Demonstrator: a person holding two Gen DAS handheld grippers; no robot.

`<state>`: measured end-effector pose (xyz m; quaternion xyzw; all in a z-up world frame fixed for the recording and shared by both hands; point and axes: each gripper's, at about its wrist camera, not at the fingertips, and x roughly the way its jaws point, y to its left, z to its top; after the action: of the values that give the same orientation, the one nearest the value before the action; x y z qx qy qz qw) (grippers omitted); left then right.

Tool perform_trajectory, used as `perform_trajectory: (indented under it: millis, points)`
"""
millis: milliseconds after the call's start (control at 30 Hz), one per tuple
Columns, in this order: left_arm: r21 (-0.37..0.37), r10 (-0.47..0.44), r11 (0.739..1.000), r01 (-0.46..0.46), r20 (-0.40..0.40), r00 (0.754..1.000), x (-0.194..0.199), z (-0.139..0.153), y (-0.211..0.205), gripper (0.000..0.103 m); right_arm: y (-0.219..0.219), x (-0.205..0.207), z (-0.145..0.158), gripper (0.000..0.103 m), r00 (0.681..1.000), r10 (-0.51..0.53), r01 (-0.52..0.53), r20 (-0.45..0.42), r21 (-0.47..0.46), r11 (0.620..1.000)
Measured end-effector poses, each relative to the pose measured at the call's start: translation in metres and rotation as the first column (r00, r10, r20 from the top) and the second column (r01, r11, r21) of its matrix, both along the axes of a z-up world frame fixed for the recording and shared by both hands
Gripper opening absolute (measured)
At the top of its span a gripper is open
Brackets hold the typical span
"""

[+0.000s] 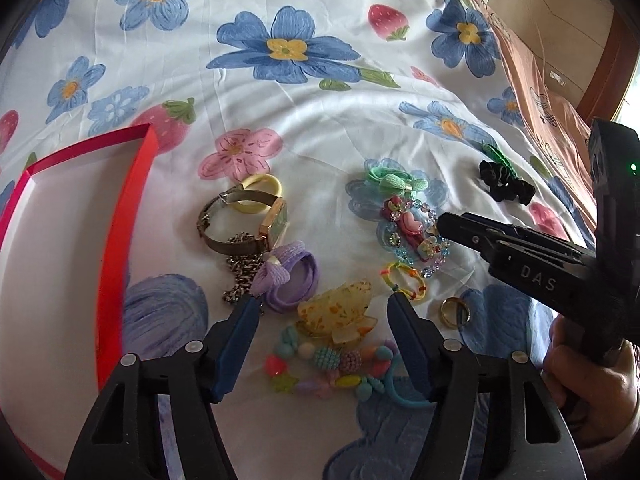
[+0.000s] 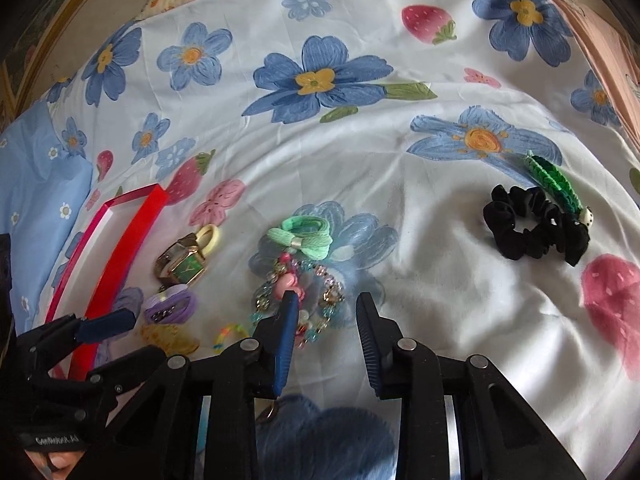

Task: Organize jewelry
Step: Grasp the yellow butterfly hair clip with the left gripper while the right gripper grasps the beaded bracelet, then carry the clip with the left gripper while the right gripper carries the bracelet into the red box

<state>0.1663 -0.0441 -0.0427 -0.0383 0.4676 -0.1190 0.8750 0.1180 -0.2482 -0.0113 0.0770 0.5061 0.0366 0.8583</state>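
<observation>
Left claw point(image 1: 322, 300) half spread, grasping nothing, poised above yellow hair clip point(image 1: 336, 308), which lies between and just ahead of its tips. Right claw point(image 2: 328, 300) also unclenched, empty, beside beaded bracelet point(image 2: 300, 292). Red tray point(image 1: 124, 216) to the left; left claw nearer.

A floral strawberry-print bedsheet point(image 1: 320, 128) meets a pink blanket point(image 1: 536, 92).

The bedsheet point(image 1: 320, 128) is smooth matt printed cloth. At nine o'clock the red tray point(image 1: 132, 216) has a glossy rim. The watch point(image 1: 244, 224) shows shiny metal with a mesh band; the hair claw point(image 1: 340, 312) is translucent glossy plastic, and the black scrunchie point(image 2: 532, 232) soft matt fabric.
</observation>
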Motion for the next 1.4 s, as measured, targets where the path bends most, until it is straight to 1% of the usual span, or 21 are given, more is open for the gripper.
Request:
perform_trajectory:
  millis: [67, 100, 133, 167, 200, 233, 400, 600, 833, 1100, 1400]
  points:
    - [0.013, 0.002, 1.0, -0.002, -0.013, 1.0, 0.006, -0.007, -0.004, 0.058, 0.001, 0.006, -0.007, 0.03, 1.0, 0.005, -0.005, -0.022, -0.006, 1.0]
    - [0.017, 0.001, 1.0, -0.001, -0.021, 1.0, 0.008, -0.01, -0.005, 0.052, 0.002, 0.008, -0.01, 0.03, 1.0, 0.008, -0.008, -0.028, -0.001, 1.0]
    - [0.015, -0.001, 1.0, 0.001, -0.031, 1.0, 0.01, -0.013, -0.006, 0.044, 0.003, 0.009, -0.012, 0.028, 1.0, 0.011, -0.011, -0.028, 0.001, 1.0]
    - [0.014, -0.001, 1.0, 0.002, -0.034, 0.999, 0.011, -0.014, -0.006, 0.039, 0.003, 0.01, -0.014, 0.024, 0.999, 0.016, -0.016, -0.029, -0.001, 1.0]
    - [0.013, -0.002, 1.0, 0.002, -0.034, 0.999, 0.012, -0.014, -0.006, 0.039, 0.004, 0.01, -0.014, 0.02, 1.0, 0.021, -0.021, -0.023, 0.001, 1.0]
    - [0.004, -0.004, 1.0, 0.005, -0.032, 0.999, 0.012, -0.014, -0.005, 0.038, 0.005, 0.009, -0.014, 0.009, 0.999, 0.022, -0.022, -0.023, -0.011, 1.0]
    - [-0.031, -0.003, 1.0, 0.002, -0.018, 1.0, 0.006, -0.008, 0.005, 0.038, 0.007, 0.006, -0.006, 0.009, 1.0, 0.018, -0.019, 0.024, 0.019, 1.0]
    - [-0.06, 0.008, 0.998, -0.006, 0.024, 1.0, -0.019, 0.013, 0.023, 0.038, 0.014, -0.004, 0.02, 0.009, 0.996, 0.027, -0.032, 0.087, 0.046, 0.998]
    - [-0.089, 0.05, 0.995, -0.044, 0.073, 0.996, -0.052, 0.038, 0.053, 0.038, 0.033, -0.014, 0.05, 0.009, 0.988, 0.06, -0.069, 0.143, 0.06, 0.996]
    - [-0.09, 0.124, 0.989, -0.115, 0.102, 0.987, -0.08, 0.053, 0.089, 0.038, 0.072, -0.018, 0.071, 0.009, 0.974, 0.128, -0.146, 0.188, 0.082, 0.986]
    - [-0.077, 0.23, 0.972, -0.223, 0.099, 0.968, -0.107, 0.056, 0.132, 0.038, 0.134, -0.015, 0.073, 0.009, 0.948, 0.252, -0.274, 0.193, 0.094, 0.957]
